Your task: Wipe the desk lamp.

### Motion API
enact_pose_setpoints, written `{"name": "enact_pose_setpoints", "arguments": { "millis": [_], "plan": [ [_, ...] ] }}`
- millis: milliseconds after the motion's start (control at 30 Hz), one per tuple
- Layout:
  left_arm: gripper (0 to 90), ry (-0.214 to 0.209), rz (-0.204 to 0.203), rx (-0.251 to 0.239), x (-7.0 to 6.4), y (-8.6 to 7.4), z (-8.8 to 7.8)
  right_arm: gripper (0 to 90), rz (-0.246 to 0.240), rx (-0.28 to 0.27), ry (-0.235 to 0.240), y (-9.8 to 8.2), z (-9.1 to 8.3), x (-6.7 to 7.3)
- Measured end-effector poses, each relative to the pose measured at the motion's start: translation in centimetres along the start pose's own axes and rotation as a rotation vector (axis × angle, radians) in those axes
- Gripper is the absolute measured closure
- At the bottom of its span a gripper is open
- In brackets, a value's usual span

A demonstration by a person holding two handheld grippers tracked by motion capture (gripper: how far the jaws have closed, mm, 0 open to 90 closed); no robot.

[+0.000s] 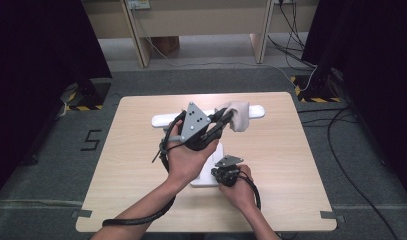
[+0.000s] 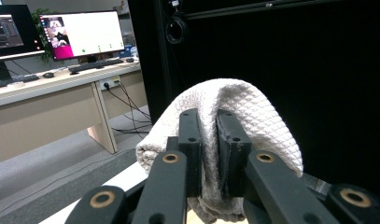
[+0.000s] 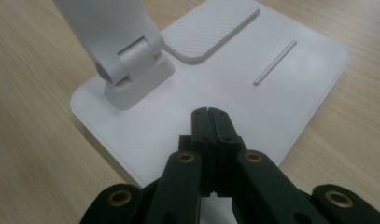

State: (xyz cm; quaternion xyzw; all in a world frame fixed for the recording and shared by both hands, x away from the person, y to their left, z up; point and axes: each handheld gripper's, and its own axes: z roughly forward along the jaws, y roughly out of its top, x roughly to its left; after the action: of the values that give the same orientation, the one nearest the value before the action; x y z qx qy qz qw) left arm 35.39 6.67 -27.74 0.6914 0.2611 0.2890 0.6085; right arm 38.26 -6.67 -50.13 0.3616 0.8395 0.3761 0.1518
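A: Gripping a white waffle-weave cloth [image 2: 253, 116], the left gripper [image 1: 222, 119] sits just above the middle of the high view, its jaws clamped on the fabric. The cloth drapes over the lamp's long white head [image 1: 166, 120], near the table's [image 1: 291, 165] far edge.

B: And the right gripper [image 3: 209, 112]?

A: Lower centre of the high view, jaws fully closed with nothing between them. Its tips press down on the lamp's flat white base [image 3: 290, 88], just beside the hinged arm [image 3: 131, 60] at the upper left of the right gripper view.
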Motion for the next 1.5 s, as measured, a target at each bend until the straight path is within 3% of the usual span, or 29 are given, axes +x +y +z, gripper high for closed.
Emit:
{"name": "enact_pose_setpoints", "arguments": {
  "millis": [667,1500],
  "plan": [
    [81.4,-0.029,-0.013,0.002,-1.0,0.3,1.7,90.0,0.003,-0.008,0.006,-0.1,0.0,-0.1],
    [81.3,-0.039,0.013,0.019,-2.3,0.8,3.3,90.0,0.007,-0.022,0.008,-0.3,0.0,-0.1]
  ]
}}
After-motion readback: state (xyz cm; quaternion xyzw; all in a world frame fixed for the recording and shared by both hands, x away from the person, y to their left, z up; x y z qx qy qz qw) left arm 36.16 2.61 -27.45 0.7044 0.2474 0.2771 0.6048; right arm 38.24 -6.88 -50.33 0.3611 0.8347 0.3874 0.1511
